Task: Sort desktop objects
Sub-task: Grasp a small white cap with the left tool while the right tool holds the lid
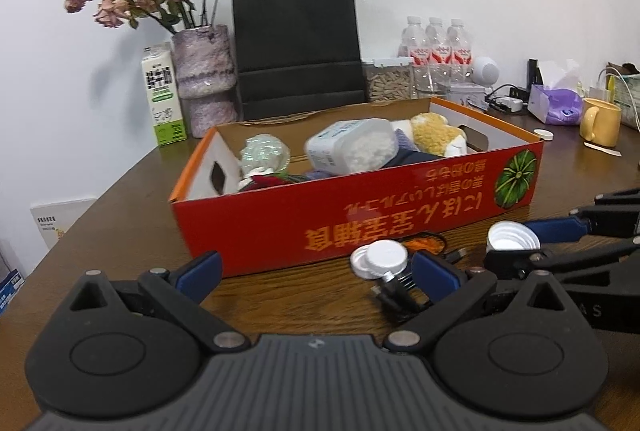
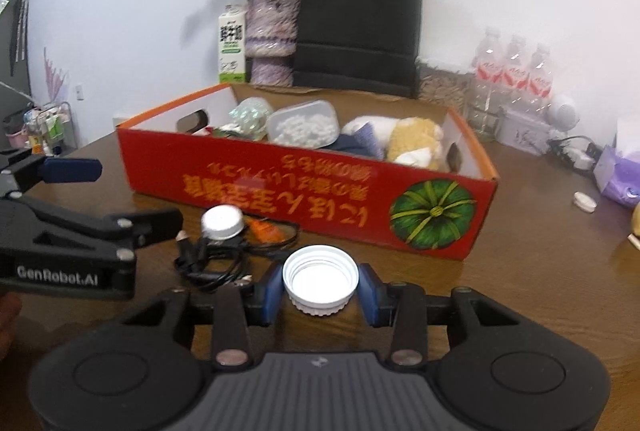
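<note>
A wide white screw cap [image 2: 320, 281] sits open side up between the blue pads [image 2: 269, 291] of my right gripper [image 2: 320, 289], which is shut on it just above the brown table. In the left wrist view the same cap [image 1: 510, 235] shows in the right gripper [image 1: 514, 245] at the right. My left gripper [image 1: 316, 265] stands open with nothing between its fingers, close to the red cardboard box [image 1: 360, 227]. Just ahead of its right finger stands a small white-capped bottle [image 1: 384, 258] beside a tangled black cable [image 2: 216, 259]. The box [image 2: 280, 187] holds a plastic tub of white pieces [image 2: 304, 127], a plush toy [image 2: 412, 141] and other items.
Behind the box stand a black paper bag [image 1: 296, 39], a vase of dried roses [image 1: 204, 75], a milk carton [image 1: 162, 95] and three water bottles [image 1: 438, 45]. At the right are a yellow mug [image 1: 600, 121], a purple tissue pack [image 1: 556, 103] and a small white lid [image 2: 585, 201].
</note>
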A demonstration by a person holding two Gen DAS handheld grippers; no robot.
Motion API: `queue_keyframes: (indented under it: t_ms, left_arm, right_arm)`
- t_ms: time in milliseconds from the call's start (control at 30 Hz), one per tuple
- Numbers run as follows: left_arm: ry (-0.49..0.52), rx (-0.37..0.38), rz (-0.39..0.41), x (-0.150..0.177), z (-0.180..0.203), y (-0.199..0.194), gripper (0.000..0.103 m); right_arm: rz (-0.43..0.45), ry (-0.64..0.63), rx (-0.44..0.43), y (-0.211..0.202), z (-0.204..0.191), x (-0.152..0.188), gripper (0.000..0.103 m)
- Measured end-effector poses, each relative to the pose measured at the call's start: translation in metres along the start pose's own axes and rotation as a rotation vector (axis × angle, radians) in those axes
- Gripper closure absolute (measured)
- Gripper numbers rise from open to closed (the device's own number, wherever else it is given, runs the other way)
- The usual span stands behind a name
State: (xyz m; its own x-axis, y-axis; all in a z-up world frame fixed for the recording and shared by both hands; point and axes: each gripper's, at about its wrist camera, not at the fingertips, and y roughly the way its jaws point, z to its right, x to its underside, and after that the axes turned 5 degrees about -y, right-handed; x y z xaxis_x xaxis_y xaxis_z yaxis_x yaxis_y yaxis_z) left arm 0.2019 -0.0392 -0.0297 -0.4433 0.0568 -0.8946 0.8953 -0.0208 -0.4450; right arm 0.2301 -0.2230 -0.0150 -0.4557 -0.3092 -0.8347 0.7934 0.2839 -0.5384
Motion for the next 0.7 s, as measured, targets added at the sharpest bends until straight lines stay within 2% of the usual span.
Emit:
queue_keyframes:
  t_ms: [133, 267, 300, 467, 533, 700]
  left_arm:
    - [0.018, 0.003, -0.025, -0.004, 0.012, 0.011, 0.006]
    - [-0.005, 0.024, -0.067, -0.007, 0.018, 0.022, 0.025]
    - [-0.01, 0.028, -0.075, -0.007, 0.018, 0.024, 0.027]
    - [-0.02, 0.052, -0.087, -0.007, 0.023, 0.031, 0.048]
    - [-0.02, 0.063, -0.098, -0.007, 0.026, 0.034, 0.054]
    - [-0.016, 0.064, -0.117, -0.008, 0.029, 0.04, 0.058]
  right_arm:
    - [0.008, 0.031, 0.02, 0.003, 0.01, -0.001, 0.064]
    - [0.026, 0.027, 0.04, 0.004, 0.014, -0.002, 0.064]
    - [0.029, 0.025, 0.046, 0.004, 0.015, -0.002, 0.064]
    - [0.032, 0.054, 0.043, 0.005, 0.022, -0.002, 0.064]
    - [0.034, 0.054, 0.04, 0.004, 0.022, -0.002, 0.064]
    - [0.04, 0.046, 0.033, 0.003, 0.019, -0.001, 0.064]
